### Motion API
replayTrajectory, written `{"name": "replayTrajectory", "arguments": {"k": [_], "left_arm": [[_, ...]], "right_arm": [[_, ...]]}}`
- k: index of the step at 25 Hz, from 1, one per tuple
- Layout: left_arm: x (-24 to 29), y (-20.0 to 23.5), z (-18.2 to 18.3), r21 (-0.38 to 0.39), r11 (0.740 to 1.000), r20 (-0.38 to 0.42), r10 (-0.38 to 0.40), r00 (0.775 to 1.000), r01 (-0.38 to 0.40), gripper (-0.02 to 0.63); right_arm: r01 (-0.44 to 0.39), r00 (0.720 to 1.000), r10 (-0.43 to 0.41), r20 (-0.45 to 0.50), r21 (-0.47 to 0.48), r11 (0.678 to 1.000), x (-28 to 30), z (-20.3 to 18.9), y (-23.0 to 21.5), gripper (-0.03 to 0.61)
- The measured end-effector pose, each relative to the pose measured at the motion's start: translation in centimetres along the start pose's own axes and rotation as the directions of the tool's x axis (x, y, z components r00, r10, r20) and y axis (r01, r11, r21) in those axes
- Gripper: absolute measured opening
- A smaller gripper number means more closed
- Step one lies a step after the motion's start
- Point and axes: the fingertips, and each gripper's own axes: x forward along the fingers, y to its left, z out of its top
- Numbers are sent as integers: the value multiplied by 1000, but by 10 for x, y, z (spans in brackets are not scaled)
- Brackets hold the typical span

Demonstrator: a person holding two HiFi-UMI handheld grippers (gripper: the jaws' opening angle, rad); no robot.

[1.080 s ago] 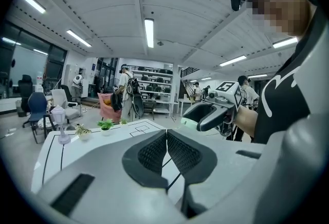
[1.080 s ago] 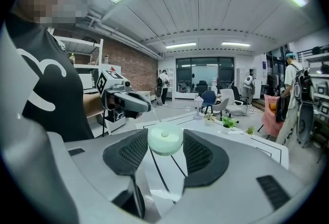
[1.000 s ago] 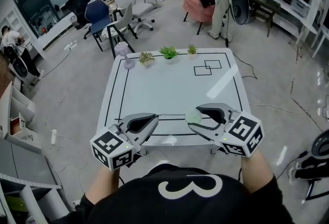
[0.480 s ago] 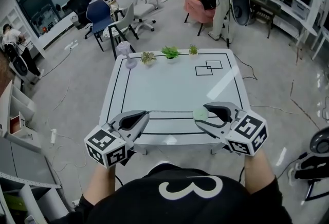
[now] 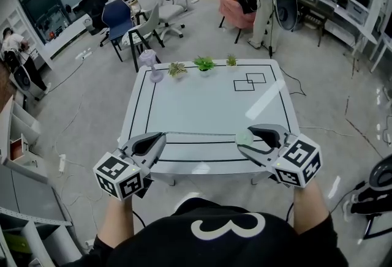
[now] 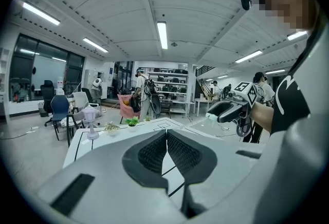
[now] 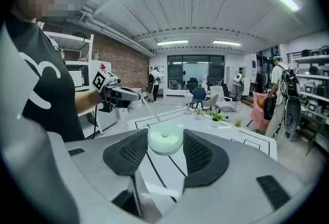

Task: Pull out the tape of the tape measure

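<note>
From where I stand, the whole thing turns on one line: the tape (image 5: pixel 202 133) runs taut from 9 o'clock to 3 o'clock, parallel to the near edge of the table (image 5: pixel 208 103) and just above it. The left gripper (image 5: pixel 162 136) is clenched, its jaws pressed flat together. Since the strip ends right at their tips, I judge it pinches the tape's end. The right gripper (image 5: pixel 245 139) grasps the pale green round tape measure (image 7: pixel 164 141), with the case seated between its pads and its flat face up.

From the left gripper the case lies at 3 o'clock. Neither hand is nearer; each has its own end. More pulling means parting the hands along that same axis. The left has free air toward 9 o'clock, past the table's near left corner, and the right likewise toward 3. The small plants (image 5: pixel 204 63) stand at 12 o'clock on the far edge, well apart from the line.
</note>
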Motion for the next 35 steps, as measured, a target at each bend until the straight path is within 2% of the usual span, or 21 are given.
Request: {"name": "replayTrajectory", "arguments": {"k": [7, 14, 24, 28, 35], "left_arm": [[-5, 11, 2, 8, 1000, 9, 13, 1000, -13, 11], [-9, 38, 1, -18, 997, 13, 74, 997, -74, 11], [-5, 52, 13, 6, 996, 20, 94, 995, -94, 11], [-8, 62, 14, -1, 991, 23, 133, 991, -133, 11], [-11, 61, 16, -22, 992, 28, 122, 992, -121, 11]], "right_arm": [[17, 1000, -17, -3, 5, 1000, -1, 1, -3, 218], [66, 998, -66, -5, 17, 998, -8, -2, -20, 218], [95, 995, -95, 11, 28, 995, -14, 1, -31, 218], [112, 994, -113, 8, 38, 993, -17, -2, -34, 218], [118, 993, -119, 11, 35, 992, -19, 0, -33, 218]]}}
